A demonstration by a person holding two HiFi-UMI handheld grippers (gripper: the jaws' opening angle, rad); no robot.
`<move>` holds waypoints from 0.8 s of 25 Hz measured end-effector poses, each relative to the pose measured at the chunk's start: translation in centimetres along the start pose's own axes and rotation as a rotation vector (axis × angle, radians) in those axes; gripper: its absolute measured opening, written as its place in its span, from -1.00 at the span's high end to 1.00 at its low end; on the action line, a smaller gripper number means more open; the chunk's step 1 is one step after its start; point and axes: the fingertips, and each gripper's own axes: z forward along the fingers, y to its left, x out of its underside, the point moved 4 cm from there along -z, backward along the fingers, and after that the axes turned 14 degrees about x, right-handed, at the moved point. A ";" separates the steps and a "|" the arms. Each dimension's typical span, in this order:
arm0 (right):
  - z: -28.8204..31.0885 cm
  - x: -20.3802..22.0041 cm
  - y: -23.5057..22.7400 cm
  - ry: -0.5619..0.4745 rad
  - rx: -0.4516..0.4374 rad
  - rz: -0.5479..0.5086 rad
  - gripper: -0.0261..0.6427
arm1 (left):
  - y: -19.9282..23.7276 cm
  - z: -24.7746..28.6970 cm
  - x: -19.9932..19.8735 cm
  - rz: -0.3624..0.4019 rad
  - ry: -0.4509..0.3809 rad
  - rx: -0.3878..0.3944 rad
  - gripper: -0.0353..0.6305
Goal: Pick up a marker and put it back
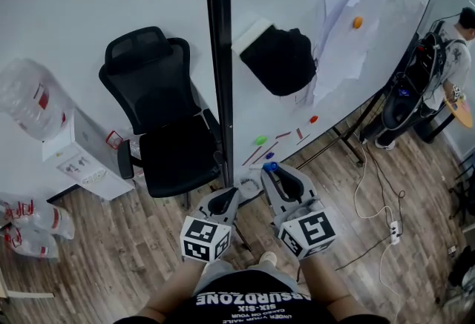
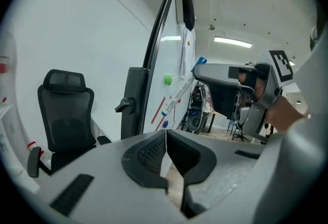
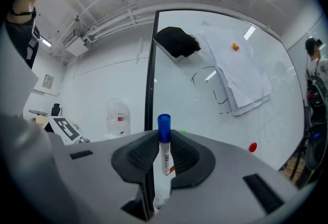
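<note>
A white marker with a blue cap (image 3: pixel 164 152) stands upright between the pads of my right gripper (image 3: pixel 164 138), which is shut on it, cap end out. In the head view the blue cap (image 1: pixel 271 166) pokes out of the right gripper (image 1: pixel 273 171) close to the whiteboard's (image 1: pixel 349 104) lower edge. The left gripper view shows the same marker (image 2: pixel 177 96) slanting out of the right gripper (image 2: pixel 225 77) toward the board. My left gripper (image 2: pixel 166 138) is shut with nothing in it and hangs just left of the right one (image 1: pixel 243 190).
Red markers (image 1: pixel 261 153), a green magnet (image 1: pixel 260 141) and a red magnet (image 1: pixel 313 119) sit low on the board. A black cloth (image 1: pixel 278 59) and papers (image 1: pixel 341 41) hang higher. A black pole (image 1: pixel 220 55), an office chair (image 1: pixel 159 122), floor cables (image 1: pixel 393 228) and a person (image 1: pixel 453 48) surround me.
</note>
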 end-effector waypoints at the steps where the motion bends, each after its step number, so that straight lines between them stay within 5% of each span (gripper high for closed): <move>1: 0.1 0.2 0.0 0.006 -0.002 0.000 0.74 | 0.0 0.0 0.0 -0.001 0.000 -0.001 0.87; 20: 2.5 5.8 0.0 0.159 -0.029 -0.003 0.74 | 0.7 0.4 0.4 -0.014 0.014 -0.018 0.87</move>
